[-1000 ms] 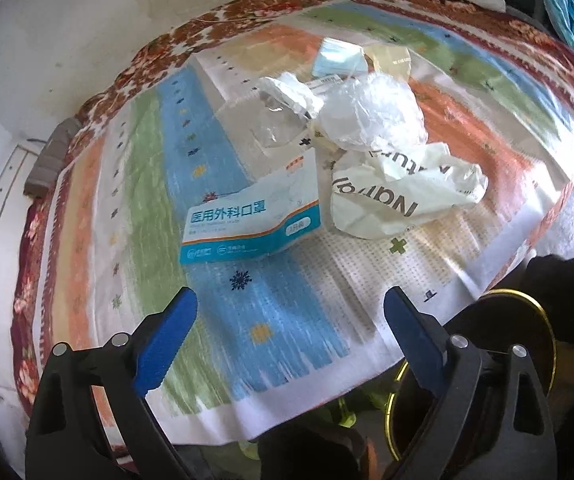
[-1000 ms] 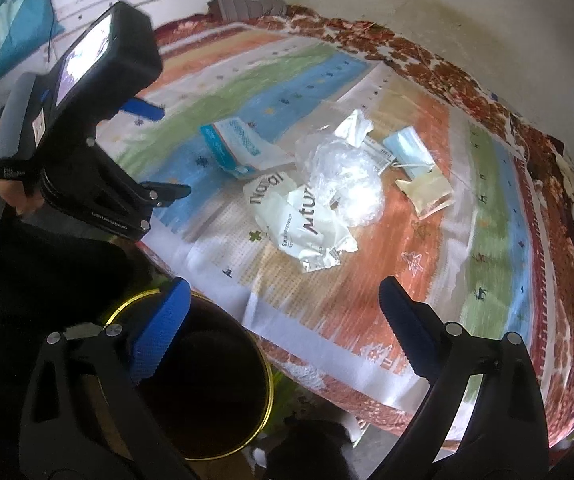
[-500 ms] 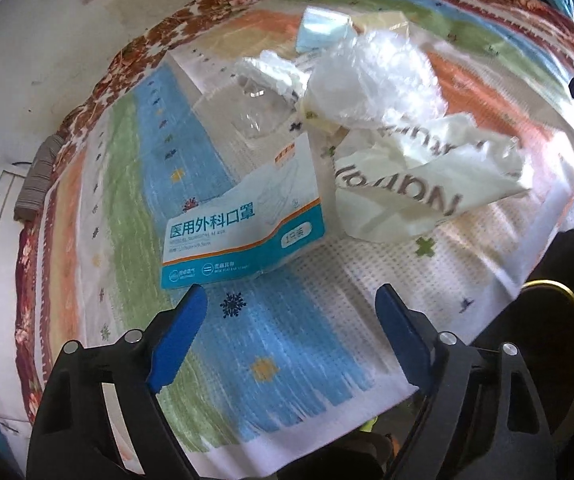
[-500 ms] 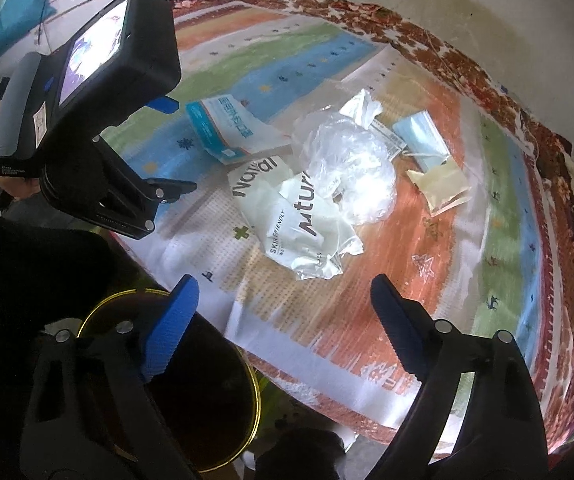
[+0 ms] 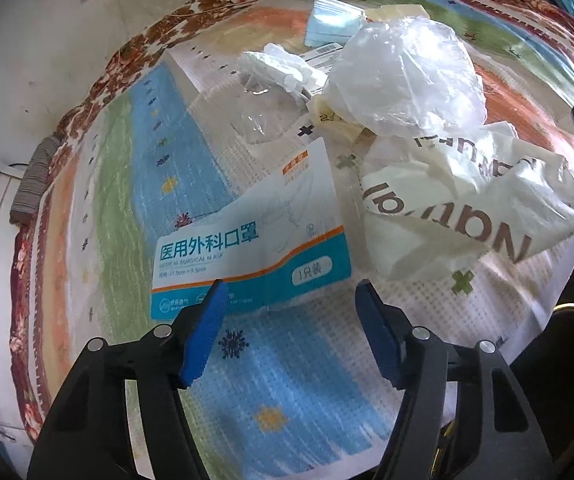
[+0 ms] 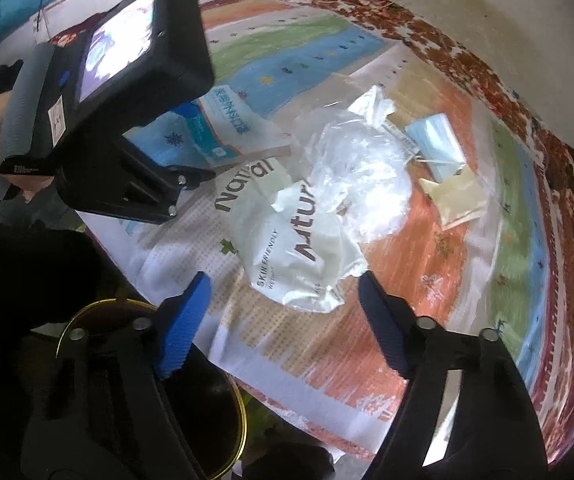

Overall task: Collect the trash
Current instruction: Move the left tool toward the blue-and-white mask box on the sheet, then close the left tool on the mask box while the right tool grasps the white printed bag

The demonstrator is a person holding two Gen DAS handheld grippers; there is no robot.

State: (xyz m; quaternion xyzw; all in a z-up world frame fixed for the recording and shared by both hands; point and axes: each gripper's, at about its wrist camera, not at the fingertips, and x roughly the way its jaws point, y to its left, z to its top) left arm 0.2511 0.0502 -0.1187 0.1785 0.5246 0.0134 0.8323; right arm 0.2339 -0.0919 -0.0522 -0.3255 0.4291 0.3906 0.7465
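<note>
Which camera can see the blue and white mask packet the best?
The left wrist view. There the mask packet lies whole and close, its printed front readable. In the right wrist view, the mask packet is farther off, and the left hand-held gripper hides part of it.

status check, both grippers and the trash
Left gripper closing over mask packet, nothing gripped. Right gripper closing over white wrapper. Nothing blocking.
</note>
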